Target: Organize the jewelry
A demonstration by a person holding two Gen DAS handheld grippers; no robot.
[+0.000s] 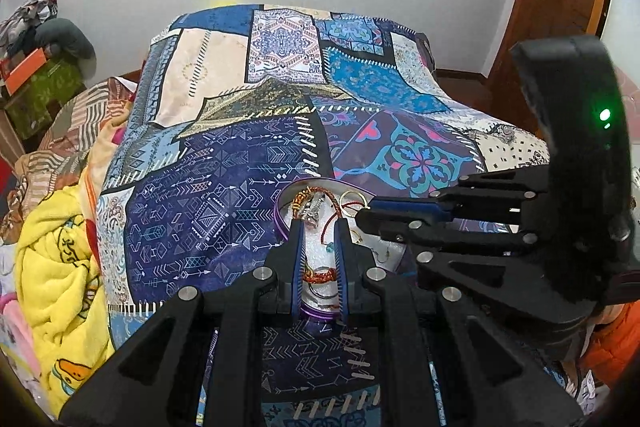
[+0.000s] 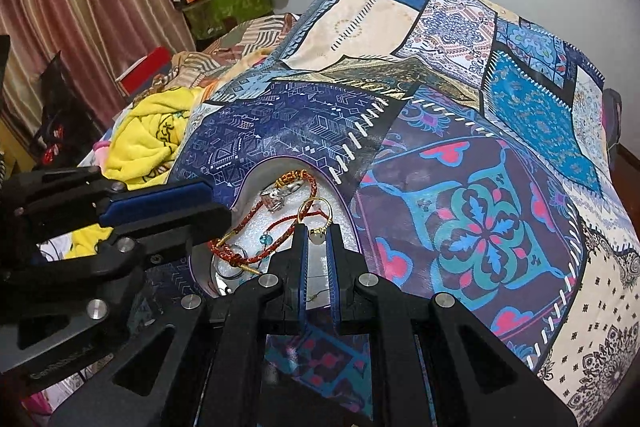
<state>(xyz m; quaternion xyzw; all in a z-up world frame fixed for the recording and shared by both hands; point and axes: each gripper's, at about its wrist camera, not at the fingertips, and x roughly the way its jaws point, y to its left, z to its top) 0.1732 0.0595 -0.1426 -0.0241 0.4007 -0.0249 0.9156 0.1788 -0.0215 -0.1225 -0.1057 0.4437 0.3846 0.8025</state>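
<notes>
A purple-rimmed jewelry box (image 1: 280,223) with white lining lies on the patchwork quilt. It holds red-and-gold cord bracelets (image 1: 320,274), a silver charm (image 1: 311,211), a gold hoop (image 1: 352,202) and a blue bead (image 1: 329,247). My left gripper (image 1: 320,227) hovers over the box, its jaws a little apart with nothing between them. My right gripper (image 2: 317,231) reaches in from the right, its jaws also a little apart, tips beside the gold hoop (image 2: 319,209) and a pale bead (image 2: 318,237). The box (image 2: 256,173) and bracelets (image 2: 256,259) also show in the right wrist view.
The quilt (image 1: 224,195) covers a raised bed. A yellow blanket (image 1: 60,259) and striped bedding lie to the left. Boxes and clothes (image 1: 36,75) pile in the far left corner. A wooden door (image 1: 560,7) stands at the right. Striped curtains (image 2: 80,7) hang at the left.
</notes>
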